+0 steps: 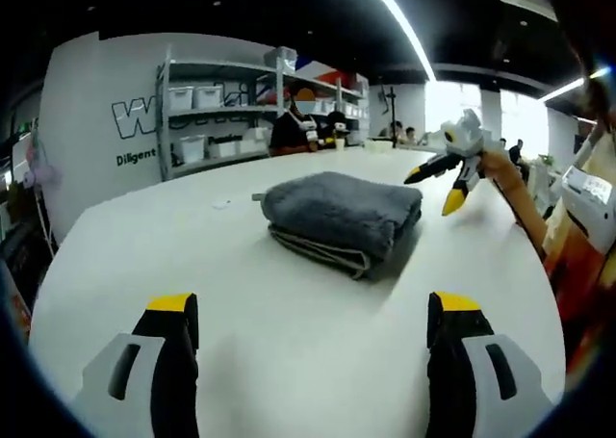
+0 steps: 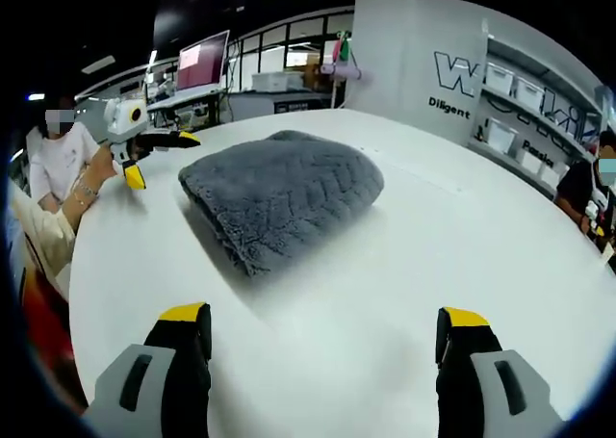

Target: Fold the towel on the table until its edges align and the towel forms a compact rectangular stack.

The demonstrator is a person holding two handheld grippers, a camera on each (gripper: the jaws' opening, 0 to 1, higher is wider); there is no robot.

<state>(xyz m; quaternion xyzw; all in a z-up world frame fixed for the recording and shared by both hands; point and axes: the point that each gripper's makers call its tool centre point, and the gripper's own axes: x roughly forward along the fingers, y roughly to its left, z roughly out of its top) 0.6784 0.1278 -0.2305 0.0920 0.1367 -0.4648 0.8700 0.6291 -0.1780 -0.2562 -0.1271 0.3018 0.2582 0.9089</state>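
Grey towel point(image 1: 342, 217) folded into a thick stack, lying out on the white counter point(image 1: 289, 351) well clear of every edge, nothing touching it. Left tool point(image 1: 313, 318) spread wide and empty, low over the bare counter short of the towel; also seen in the right gripper view beyond the stack, jaws parted, toward the far edge. Right tool point(image 2: 322, 332) equally wide and empty, hovering apart from the towel's near side.
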